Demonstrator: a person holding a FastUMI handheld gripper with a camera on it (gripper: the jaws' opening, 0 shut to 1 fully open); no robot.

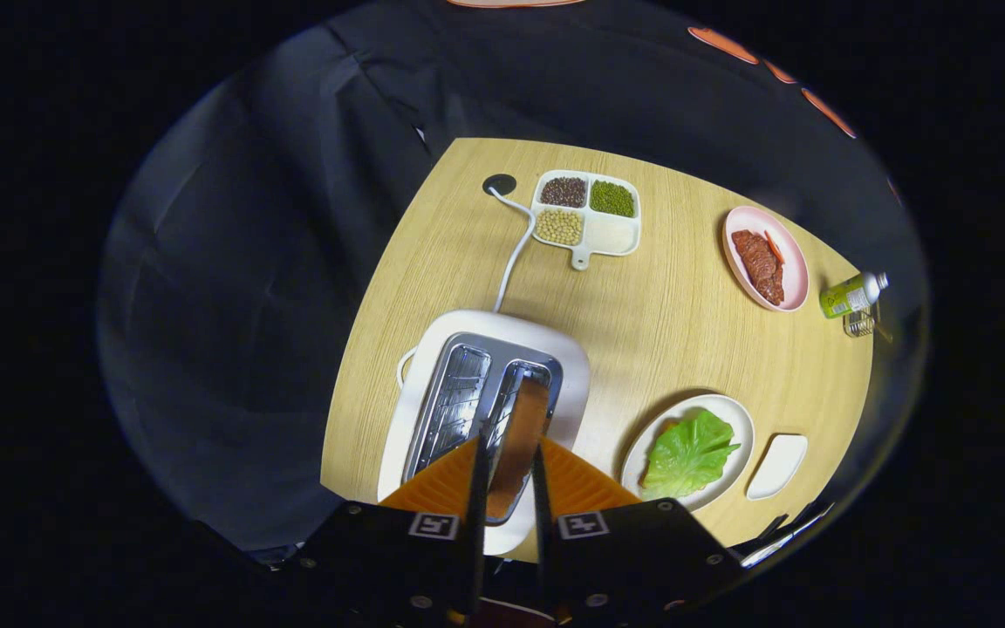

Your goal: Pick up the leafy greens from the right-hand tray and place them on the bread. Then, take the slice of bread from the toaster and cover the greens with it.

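Observation:
I look straight down on a wooden table. A white toaster with two metal slots stands just ahead of my fingers. My gripper is shut on a brown slice of bread, seen edge-on over the toaster's right slot. Whether its lower end is still inside the slot I cannot tell. To the right of the fingers a green leaf lies on a round white plate. What is under the leaf is hidden.
Beyond the toaster sits a white divided tray of beans, with the toaster's white cable running beside it. A pink plate with meat, a green bottle and a small white dish are to the right.

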